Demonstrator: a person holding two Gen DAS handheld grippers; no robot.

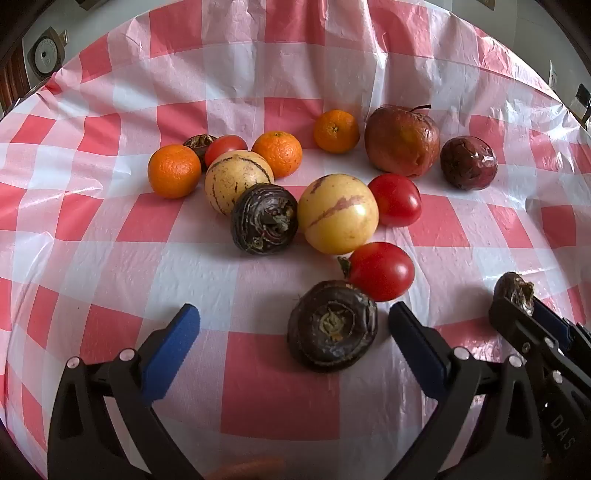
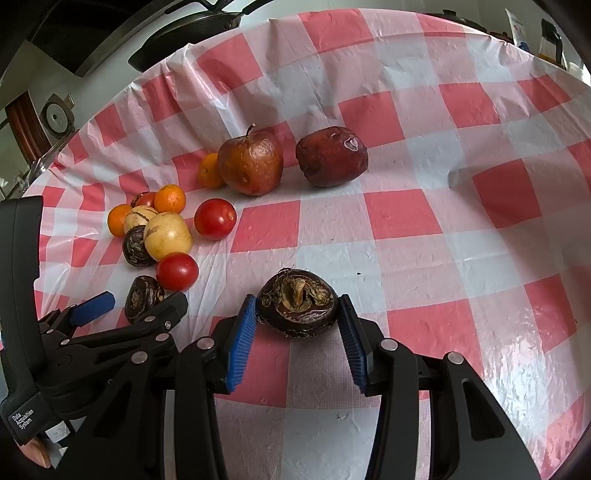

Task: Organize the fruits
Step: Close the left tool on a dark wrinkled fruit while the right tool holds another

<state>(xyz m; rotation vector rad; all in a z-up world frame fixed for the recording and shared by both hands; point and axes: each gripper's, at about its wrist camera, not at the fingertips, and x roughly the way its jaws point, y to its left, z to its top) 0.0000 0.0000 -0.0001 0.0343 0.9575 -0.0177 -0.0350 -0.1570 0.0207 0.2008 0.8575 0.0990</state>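
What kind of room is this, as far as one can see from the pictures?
Probably a home kitchen or dining area. A table under a red-and-white checked plastic cloth carries the fruit. Behind it, dark pans sit on a counter, and what looks like a rice cooker stands at the far left.

On the red-and-white checked tabletop (image 1: pixel 277 387), the dark round water chestnut (image 1: pixel 332 325) lies at centre; the red tomato (image 1: pixel 380 271) touches it at 1 o'clock, the yellow streaked melon (image 1: pixel 338 214) beyond at 12.

Left tool (image 1: pixel 293 325), right tool (image 2: pixel 298 314): black frames, blue ribbed pads, silver rivets, white lettering
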